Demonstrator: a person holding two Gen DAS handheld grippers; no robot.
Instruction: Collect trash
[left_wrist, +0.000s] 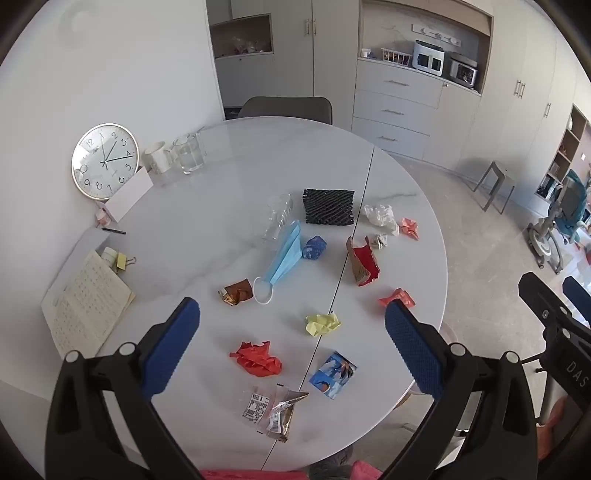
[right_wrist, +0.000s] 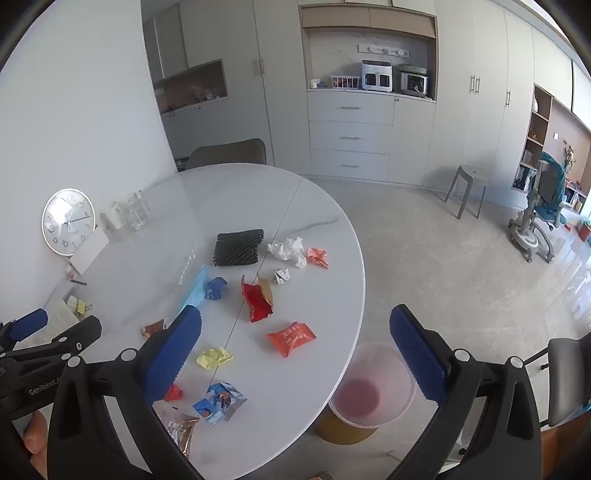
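Left wrist view shows the left gripper (left_wrist: 291, 332) spread to its widest with nothing between its pads, hovering above a white round table (left_wrist: 221, 177) strewn with trash; in the right wrist view the right gripper (right_wrist: 295, 345) is equally wide and empty, with a pink-lined bin (right_wrist: 369, 391) on the floor just below and ahead of it. Largest, well beyond the left gripper, lies a black foam mesh sleeve (left_wrist: 328, 206), probably soft and springy, best pinched at an edge. Nearer, the blue face mask (left_wrist: 284, 254) looks limp; its folded middle seems the surest hold. The torn red wrapper (left_wrist: 364, 264) likely crackles and slips. Just ahead of the pads, the red crumpled plastic (left_wrist: 258, 358) and yellow paper wad (left_wrist: 321, 324) appear featherlight and crushable, so a squeeze across their bulk should do.
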